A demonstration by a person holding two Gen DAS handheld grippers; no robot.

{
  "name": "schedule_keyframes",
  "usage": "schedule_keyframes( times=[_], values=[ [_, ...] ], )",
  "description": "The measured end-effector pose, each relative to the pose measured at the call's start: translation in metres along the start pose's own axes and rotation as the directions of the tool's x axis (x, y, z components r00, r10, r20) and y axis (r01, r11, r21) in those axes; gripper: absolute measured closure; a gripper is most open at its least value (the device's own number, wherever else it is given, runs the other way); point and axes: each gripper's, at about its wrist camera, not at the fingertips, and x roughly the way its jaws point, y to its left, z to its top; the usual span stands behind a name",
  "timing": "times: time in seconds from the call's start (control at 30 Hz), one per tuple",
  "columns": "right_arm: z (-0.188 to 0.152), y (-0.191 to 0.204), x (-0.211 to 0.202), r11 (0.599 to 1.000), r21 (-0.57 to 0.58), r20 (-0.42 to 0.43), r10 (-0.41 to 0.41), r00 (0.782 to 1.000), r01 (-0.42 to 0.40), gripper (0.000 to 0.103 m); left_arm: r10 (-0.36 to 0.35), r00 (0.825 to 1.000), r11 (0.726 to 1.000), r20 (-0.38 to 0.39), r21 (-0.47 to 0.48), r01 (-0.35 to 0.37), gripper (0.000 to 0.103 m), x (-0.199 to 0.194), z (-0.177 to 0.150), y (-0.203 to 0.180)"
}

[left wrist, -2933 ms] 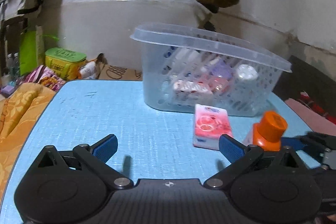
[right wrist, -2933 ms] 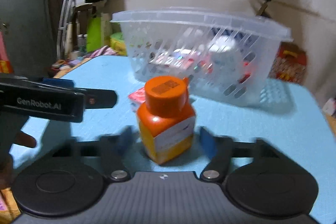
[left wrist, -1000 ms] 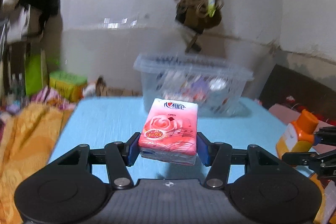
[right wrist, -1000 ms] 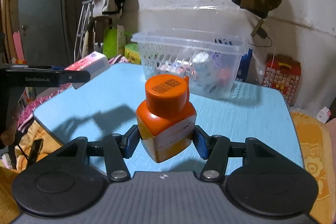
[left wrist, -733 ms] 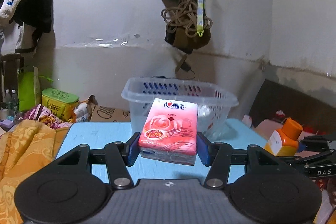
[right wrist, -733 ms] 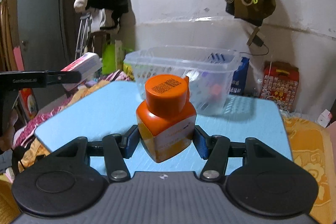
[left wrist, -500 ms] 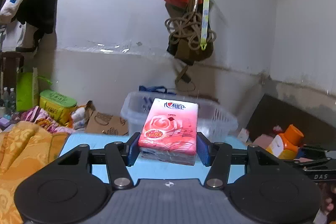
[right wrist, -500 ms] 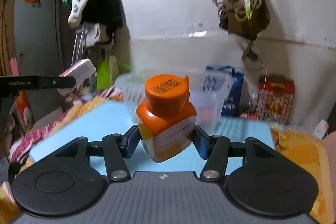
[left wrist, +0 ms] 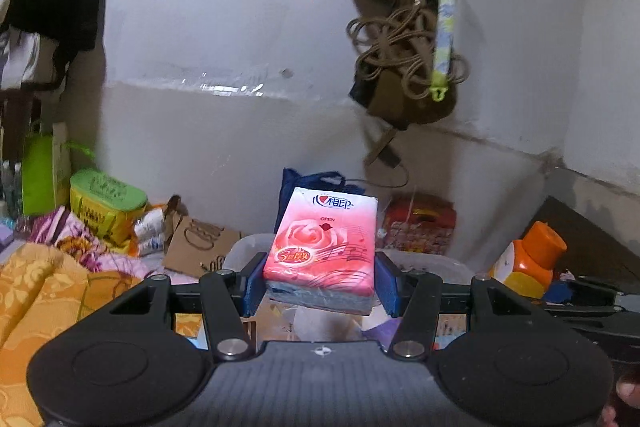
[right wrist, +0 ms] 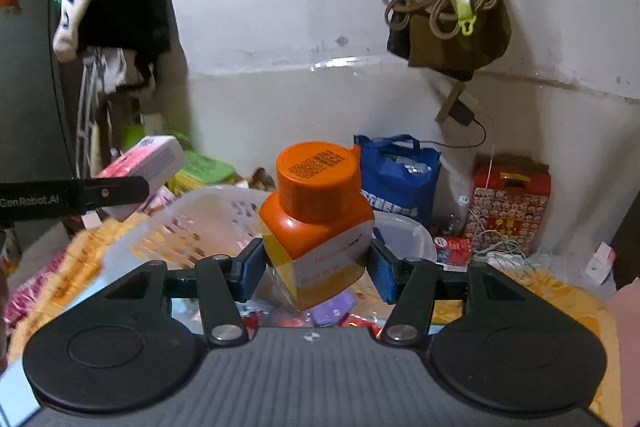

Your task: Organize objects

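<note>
Mostly hidden, the basket (left wrist: 248, 247) sits behind the tissue pack (left wrist: 324, 251).

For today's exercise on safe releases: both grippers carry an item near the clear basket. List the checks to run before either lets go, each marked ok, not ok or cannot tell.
1. Left gripper clamps the pink rose-printed tissue pack on both sides: ok.
2. Right gripper clamps the orange-capped plastic bottle: ok.
3. Bottle cap closed: ok.
4. Clear perforated plastic basket lies below the bottle: ok.
5. Tissue pack over the basket opening: cannot tell, only the rim shows.
6. Free space among the items inside: cannot tell.
</note>
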Motion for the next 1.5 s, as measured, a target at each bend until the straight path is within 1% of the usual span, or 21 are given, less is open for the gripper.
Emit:
schedule_keyframes(
  times=[0.13,0.17,0.2,0.23,0.27,0.3,0.4,0.5,0.63,0.7,0.77,0.83,0.87,0.93,1.03,1.13,1.2,1.27,1.33,1.43,1.5],
  values=[
    [-0.003,0.004,0.012,0.998,-0.041,-0.009,-0.046,0.999,0.045,0.041,0.006,1.0,1.0,-0.027,-0.018,-0.007,0.044,0.023,-0.001,0.0],
    [-0.003,0.003,0.013,0.998,-0.04,-0.005,-0.056,0.998,0.056,0.02,0.004,1.0,1.0,-0.026,-0.01,-0.004,0.042,0.026,-0.002,-0.002],
    [-0.002,0.003,0.013,0.997,-0.039,0.0,-0.07,0.998,0.07,0.0,0.028,1.0,1.0,-0.015,0.008,-0.028,0.032,0.029,-0.003,-0.004],
    [-0.002,0.003,0.011,0.995,-0.031,0.021,-0.09,0.996,0.091,0.0,0.07,0.998,0.997,0.001,0.027,-0.07,0.009,0.029,-0.004,-0.007],
    [-0.002,0.003,0.008,0.995,-0.028,0.027,-0.091,0.995,0.092,0.0,0.123,0.992,0.992,0.02,0.036,-0.124,0.0,0.03,-0.005,-0.009],
    [-0.002,0.003,0.007,0.996,-0.025,0.021,-0.087,0.996,0.088,0.0,0.148,0.988,0.988,0.034,0.032,-0.149,0.0,0.028,-0.006,-0.008],
    [-0.001,0.0,-0.001,0.997,0.002,-0.005,-0.073,0.997,0.073,0.0,0.122,0.992,0.993,0.028,-0.01,-0.122,0.0,0.02,-0.008,0.002],
    [0.002,0.0,-0.014,0.999,0.028,-0.043,-0.043,0.998,0.044,0.0,0.126,0.991,0.992,0.039,-0.037,-0.125,0.0,0.002,-0.011,0.008],
    [0.0,0.006,-0.053,0.995,0.091,0.05,-0.034,0.998,0.03,0.0,0.058,0.995,0.998,0.08,-0.026,-0.056,0.0,-0.03,-0.018,0.007],
    [0.0,0.009,-0.064,0.994,0.11,0.038,-0.031,0.999,0.027,0.0,0.052,0.997,0.998,0.058,-0.031,-0.05,0.0,-0.037,-0.02,0.004],
    [0.004,0.012,-0.07,0.992,0.114,0.023,-0.056,0.998,0.053,0.0,0.073,0.997,0.997,-0.007,0.0,-0.073,0.0,-0.038,-0.016,-0.004],
    [0.008,0.017,-0.074,0.994,0.093,0.002,-0.064,0.998,0.063,0.0,0.128,0.99,0.991,-0.065,0.046,-0.125,0.0,-0.04,-0.008,-0.013],
    [0.01,0.02,-0.077,0.997,0.068,-0.003,-0.047,0.999,0.047,0.0,0.152,0.986,0.986,-0.064,0.071,-0.148,0.0,-0.046,-0.006,-0.017],
    [0.015,0.021,-0.084,0.999,0.029,-0.003,-0.018,1.0,0.018,0.0,0.158,0.987,0.982,-0.027,0.106,-0.154,0.0,-0.063,-0.003,-0.025],
    [0.017,0.022,-0.098,0.997,0.072,-0.018,0.0,1.0,0.002,0.0,0.131,0.991,0.984,0.006,0.119,-0.13,0.0,-0.091,-0.006,-0.031],
    [0.013,0.032,-0.115,0.998,0.042,0.013,0.045,0.999,-0.046,0.0,0.106,0.994,0.987,0.015,0.124,-0.107,0.0,-0.111,-0.013,-0.033],
    [0.006,0.041,-0.122,1.0,0.013,0.034,0.008,0.999,-0.009,0.0,0.111,0.994,0.986,0.003,0.125,-0.111,0.0,-0.117,-0.017,-0.033],
    [-0.005,0.048,-0.127,0.997,-0.026,0.053,-0.065,0.996,0.066,0.0,0.099,0.995,0.989,-0.014,0.11,-0.097,0.0,-0.118,-0.019,-0.033],
    [-0.015,0.045,-0.132,0.993,0.016,0.099,-0.115,0.988,0.114,0.0,0.077,0.997,0.992,-0.027,0.104,-0.074,0.0,-0.116,-0.022,-0.033],
    [-0.019,0.036,-0.125,0.996,0.056,0.068,-0.075,0.995,0.071,0.0,0.072,0.996,0.99,-0.042,0.121,-0.067,0.0,-0.109,-0.028,-0.039],
    [-0.019,0.032,-0.121,0.995,0.063,0.063,-0.084,0.995,0.08,0.0,0.064,0.997,0.99,-0.043,0.128,-0.058,0.0,-0.108,-0.031,-0.043]
  ],
)
